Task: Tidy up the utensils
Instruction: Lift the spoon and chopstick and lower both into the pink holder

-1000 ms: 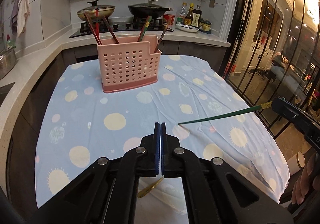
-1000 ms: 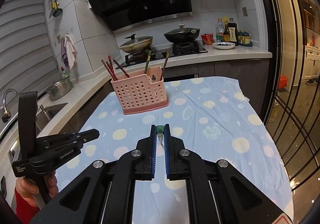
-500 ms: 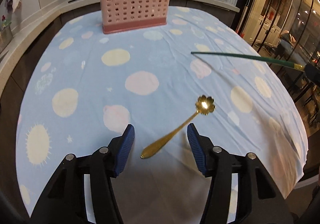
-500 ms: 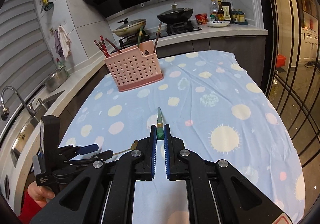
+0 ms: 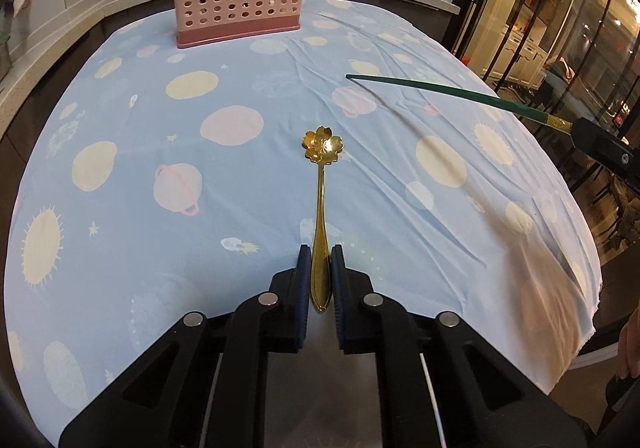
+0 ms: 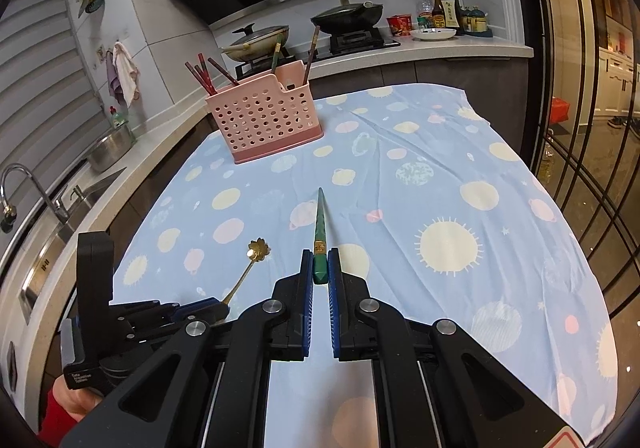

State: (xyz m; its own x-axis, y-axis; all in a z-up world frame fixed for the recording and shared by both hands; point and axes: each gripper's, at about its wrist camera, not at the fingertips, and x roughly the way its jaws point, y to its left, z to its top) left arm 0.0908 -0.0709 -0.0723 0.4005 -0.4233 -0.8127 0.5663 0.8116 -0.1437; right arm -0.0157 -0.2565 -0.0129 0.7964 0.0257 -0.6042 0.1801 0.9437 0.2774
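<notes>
- At the far left a sink [image 6: 60,215] with a curved tap sat in the counter, and a steel pot [image 6: 110,145] stood beside it.
- The left gripper [image 5: 321,254] was low over the blue planet-print cloth [image 5: 160,167], its jaws closing around the handle of a gold flower-shaped spoon [image 5: 320,207]; a thin gap seemed to remain on each side of the handle.
- The spoon lay on the cloth, bowl pointing away toward the holder.
- A pink perforated utensil holder [image 6: 264,119] stood upright at the far end of the cloth, with red chopsticks [image 6: 204,73] in its left part and 2 more utensils in its right part.
- The right gripper [image 6: 320,266] was clamped on the thick end of a green chopstick [image 6: 320,224], which pointed forward above the cloth toward the holder.
- Behind, 2 lidded pans [image 6: 346,17] sat on the hob, with sauce bottles [image 6: 444,9] to their right.
</notes>
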